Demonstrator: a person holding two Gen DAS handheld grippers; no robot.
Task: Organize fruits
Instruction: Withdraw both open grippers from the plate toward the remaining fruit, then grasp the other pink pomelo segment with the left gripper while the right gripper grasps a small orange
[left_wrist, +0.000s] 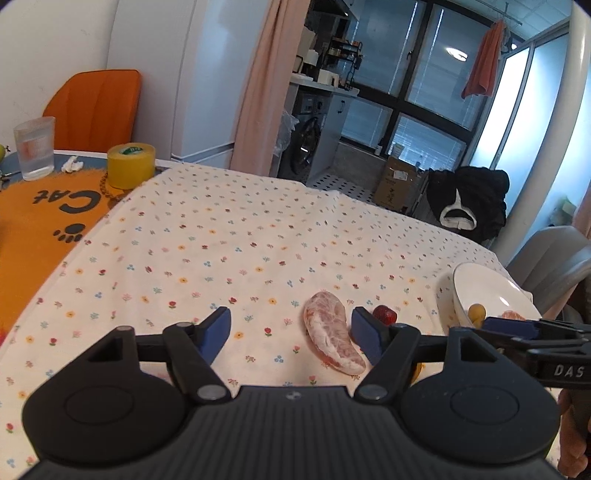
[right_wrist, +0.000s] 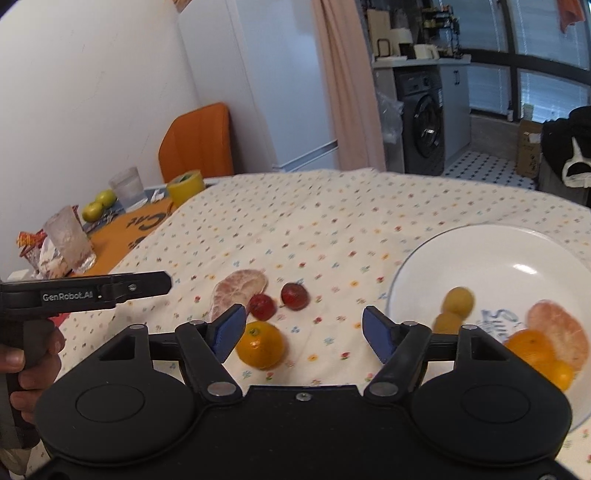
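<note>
Both grippers, left (left_wrist: 291, 329) and right (right_wrist: 303, 329), have jaws spread, empty. Left of the plate (right_wrist: 424, 266) on the surface: orange (right_wrist: 260, 344), pomelo segment (left_wrist: 332, 338), two red fruits (right_wrist: 294, 295).

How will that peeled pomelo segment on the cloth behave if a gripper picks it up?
The pomelo segment looks peeled and pulpy, so it is probably soft and may tear under a hard squeeze. Its long curved shape lies flat, so it is unlikely to roll. It may sag if held by one end.
</note>
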